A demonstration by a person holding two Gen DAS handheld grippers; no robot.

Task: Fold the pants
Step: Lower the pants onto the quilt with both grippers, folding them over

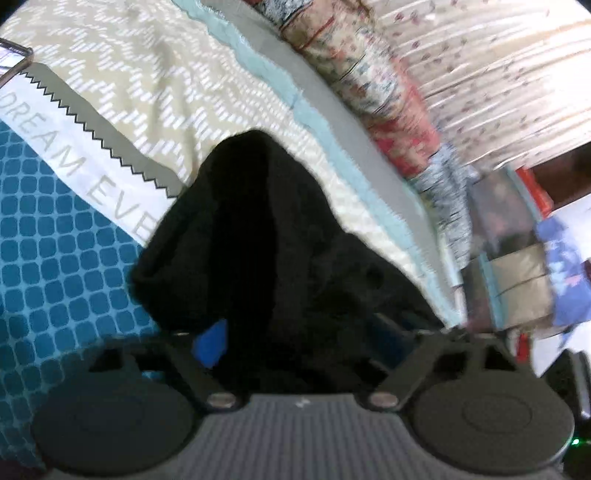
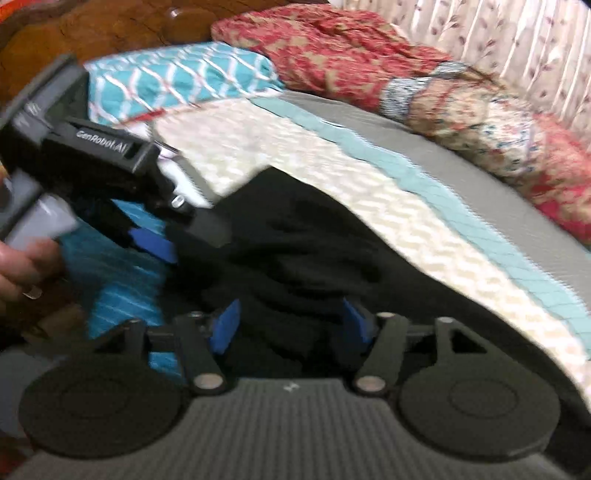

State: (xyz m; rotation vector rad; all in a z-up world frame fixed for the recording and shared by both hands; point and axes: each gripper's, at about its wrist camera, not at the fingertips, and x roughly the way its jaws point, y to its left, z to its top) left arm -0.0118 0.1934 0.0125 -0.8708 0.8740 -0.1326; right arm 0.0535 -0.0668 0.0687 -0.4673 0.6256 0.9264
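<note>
The black pants (image 1: 258, 236) lie bunched on the bed and hang over both grippers. In the left wrist view my left gripper (image 1: 295, 332) has black cloth between its blue pads (image 1: 212, 341); the right pad is hidden under the cloth. In the right wrist view my right gripper (image 2: 291, 325) holds a thick bundle of the pants (image 2: 295, 251) between its blue pads (image 2: 226, 325). The left gripper (image 2: 155, 240) shows there too, at the left, clamped on the pants' edge and held by a hand.
The bedspread (image 1: 129, 85) is cream zigzag with a teal grid part (image 1: 55, 258). A teal patterned pillow (image 2: 184, 77) and a red floral quilt (image 2: 369, 55) lie at the back. A curtain (image 2: 498, 33) hangs behind. Stacked items (image 1: 517, 258) stand at the right.
</note>
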